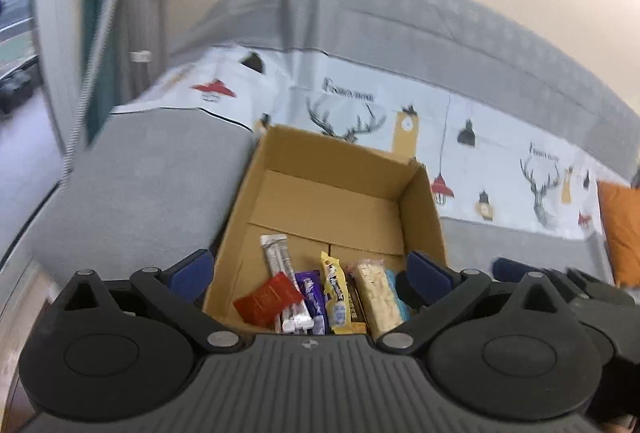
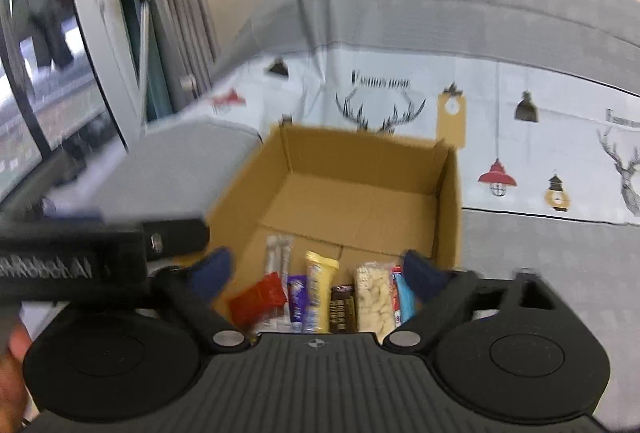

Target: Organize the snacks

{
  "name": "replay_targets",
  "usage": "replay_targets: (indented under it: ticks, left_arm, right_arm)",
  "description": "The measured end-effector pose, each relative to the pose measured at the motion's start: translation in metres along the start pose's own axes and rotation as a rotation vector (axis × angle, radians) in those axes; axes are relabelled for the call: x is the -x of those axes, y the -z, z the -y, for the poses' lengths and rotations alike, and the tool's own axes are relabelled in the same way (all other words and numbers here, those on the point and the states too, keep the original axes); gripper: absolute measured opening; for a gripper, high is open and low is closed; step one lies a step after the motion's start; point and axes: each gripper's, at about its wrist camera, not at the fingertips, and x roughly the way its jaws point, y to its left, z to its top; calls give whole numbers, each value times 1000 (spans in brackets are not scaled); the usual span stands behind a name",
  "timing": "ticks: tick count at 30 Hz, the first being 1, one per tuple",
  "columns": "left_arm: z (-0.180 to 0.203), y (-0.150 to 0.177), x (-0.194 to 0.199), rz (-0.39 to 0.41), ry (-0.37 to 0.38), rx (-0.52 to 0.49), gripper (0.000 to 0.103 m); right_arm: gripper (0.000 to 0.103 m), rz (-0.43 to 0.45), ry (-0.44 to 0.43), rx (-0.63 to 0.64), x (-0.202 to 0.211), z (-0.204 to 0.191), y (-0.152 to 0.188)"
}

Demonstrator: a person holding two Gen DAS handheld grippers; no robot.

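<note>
An open cardboard box (image 1: 276, 169) (image 2: 256, 173) stands on a grey sofa. At its near end lie several snacks in a row: a red packet (image 1: 266, 299) (image 2: 258, 299), silver sticks (image 1: 278, 257) (image 2: 276, 253), a purple bar (image 1: 312, 293) (image 2: 298, 295), a yellow bar (image 1: 334, 289) (image 2: 320, 289), a brown bar (image 2: 342, 307), a rice crispy bar (image 1: 378, 293) (image 2: 372, 299) and a blue packet (image 2: 406, 297). My left gripper (image 1: 310, 271) is open and empty above them. My right gripper (image 2: 318, 269) is open and empty above them too.
A printed white cloth (image 1: 360, 101) (image 2: 520, 93) covers the sofa back behind the box. An orange cushion (image 1: 620, 229) lies at the right. The left gripper's body (image 2: 80, 257) crosses the right wrist view at the left. A window and curtains (image 2: 80, 33) stand at the left.
</note>
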Motion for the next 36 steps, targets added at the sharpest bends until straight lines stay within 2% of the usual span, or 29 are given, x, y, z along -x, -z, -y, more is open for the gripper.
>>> replay_targets:
  ticks: [5, 10, 14, 17, 23, 36]
  left_arm:
    - [27, 6, 66, 17, -43, -67, 103]
    - [52, 20, 117, 1, -92, -116, 103]
    - [72, 33, 146, 27, -142, -167, 103]
    - [77, 38, 159, 15, -143, -173, 103]
    - [84, 38, 175, 22, -148, -205, 103]
    - [86, 39, 180, 11, -177, -223, 103]
  right_arm:
    - [102, 23, 15, -11, 67, -5, 4]
    - [102, -17, 28, -77, 116, -6, 17]
    - [102, -18, 89, -71, 143, -11, 25]
    - [102, -27, 111, -82, 158, -12, 31]
    - [102, -9, 88, -109, 176, -12, 35]
    - [102, -20, 87, -128, 177, -12, 36]
